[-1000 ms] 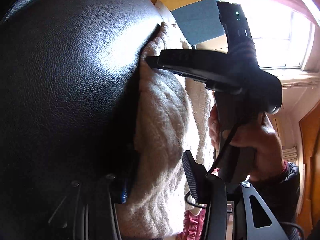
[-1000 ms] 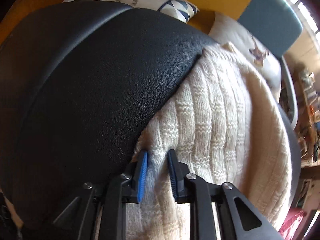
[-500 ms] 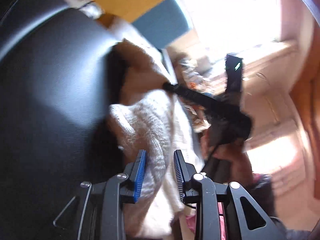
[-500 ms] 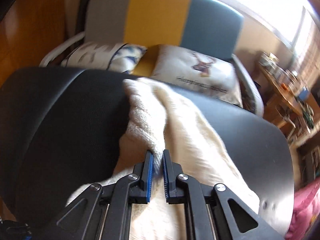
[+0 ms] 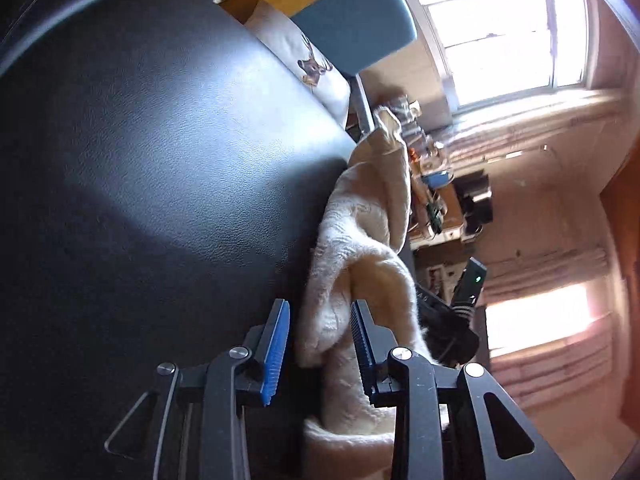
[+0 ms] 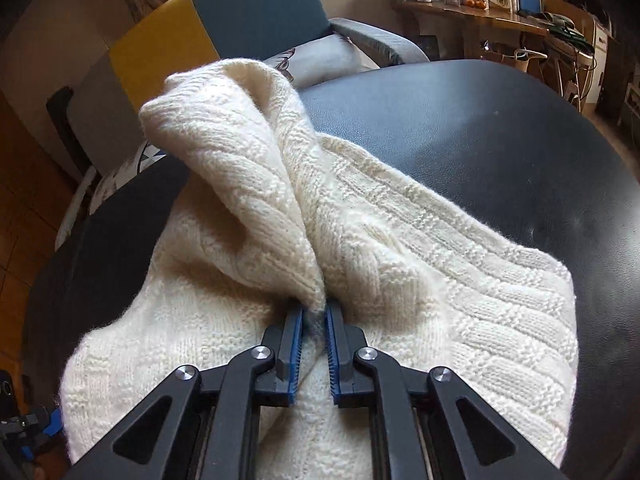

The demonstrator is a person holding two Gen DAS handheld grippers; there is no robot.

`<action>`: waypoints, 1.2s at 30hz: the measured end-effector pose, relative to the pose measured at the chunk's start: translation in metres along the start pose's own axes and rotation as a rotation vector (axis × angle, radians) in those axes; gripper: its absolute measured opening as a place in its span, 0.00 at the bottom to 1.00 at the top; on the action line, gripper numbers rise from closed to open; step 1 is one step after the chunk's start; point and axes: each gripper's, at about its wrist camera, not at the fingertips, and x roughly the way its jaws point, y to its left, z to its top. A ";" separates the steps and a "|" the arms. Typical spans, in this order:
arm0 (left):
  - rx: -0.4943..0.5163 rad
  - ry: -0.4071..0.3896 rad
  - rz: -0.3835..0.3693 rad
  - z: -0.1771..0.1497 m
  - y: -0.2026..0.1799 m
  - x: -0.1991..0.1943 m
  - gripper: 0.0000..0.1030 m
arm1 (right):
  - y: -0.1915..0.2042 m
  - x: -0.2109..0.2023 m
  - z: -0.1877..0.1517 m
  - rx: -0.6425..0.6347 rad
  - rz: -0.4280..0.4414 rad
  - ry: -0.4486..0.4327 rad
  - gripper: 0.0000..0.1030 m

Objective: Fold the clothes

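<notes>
Both wrist views look down close over their blue pads; they share the cream sweater, the black table and the armchair toward 12 o'clock.

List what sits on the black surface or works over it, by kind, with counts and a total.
Cream knit sweater: 1
Hand-held grippers: 2, the right hand-held gripper clamped on a sweater fold, the left hand-held gripper opening around the sweater edge
Black padded surface: 1
Total: 4

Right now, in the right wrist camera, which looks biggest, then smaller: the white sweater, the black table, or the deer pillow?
1. white sweater, though it is nearest the camera
2. black table, partly covered, so it is close
3. deer pillow, mostly hidden
</notes>
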 end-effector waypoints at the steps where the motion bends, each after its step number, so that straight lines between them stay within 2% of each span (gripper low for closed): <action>1: 0.051 0.016 0.021 0.001 0.000 0.001 0.31 | 0.002 0.000 -0.002 0.008 0.012 -0.001 0.09; 4: 0.161 0.065 0.053 0.001 0.009 -0.002 0.31 | 0.002 -0.003 -0.006 0.033 0.050 -0.002 0.09; 7: 0.157 0.105 0.071 -0.010 0.008 0.010 0.33 | -0.007 -0.008 -0.002 0.046 0.075 -0.002 0.09; 9: 0.126 0.133 0.089 -0.012 0.015 0.025 0.33 | -0.020 0.009 0.006 0.045 0.083 -0.002 0.10; 14: 0.078 0.153 0.077 -0.015 0.024 0.044 0.33 | -0.024 0.008 0.004 0.071 0.108 0.002 0.12; 15: 0.073 0.148 0.080 -0.014 0.025 0.048 0.28 | -0.024 0.006 0.003 0.078 0.114 0.004 0.12; 16: 0.068 0.143 0.083 -0.014 0.026 0.051 0.17 | -0.024 0.004 0.002 0.084 0.120 0.006 0.13; 19: 0.041 0.070 0.089 -0.007 0.025 0.041 0.07 | -0.022 -0.002 -0.001 0.093 0.122 0.016 0.14; 23: 0.098 -0.043 0.103 0.011 0.011 0.006 0.06 | -0.017 -0.003 0.009 0.102 0.131 0.049 0.14; 26: 0.183 -0.118 0.146 0.023 -0.005 -0.024 0.03 | -0.014 0.026 0.023 0.054 0.119 0.071 0.14; 27: 0.216 -0.155 0.169 0.027 -0.010 -0.036 0.00 | -0.011 0.035 0.028 0.032 0.107 0.075 0.14; 29: 0.273 -0.219 0.200 0.037 -0.025 -0.059 0.00 | 0.004 0.040 0.035 -0.018 0.058 0.069 0.14; 31: 0.301 -0.247 0.241 0.056 -0.035 -0.071 0.00 | 0.020 0.039 0.037 -0.087 -0.002 0.060 0.14; 32: 0.294 -0.257 0.253 0.059 -0.026 -0.084 0.00 | 0.026 0.038 0.036 -0.118 -0.032 0.060 0.14; 36: 0.175 -0.116 0.231 0.060 0.018 -0.077 0.00 | 0.026 0.038 0.034 -0.101 -0.037 0.071 0.14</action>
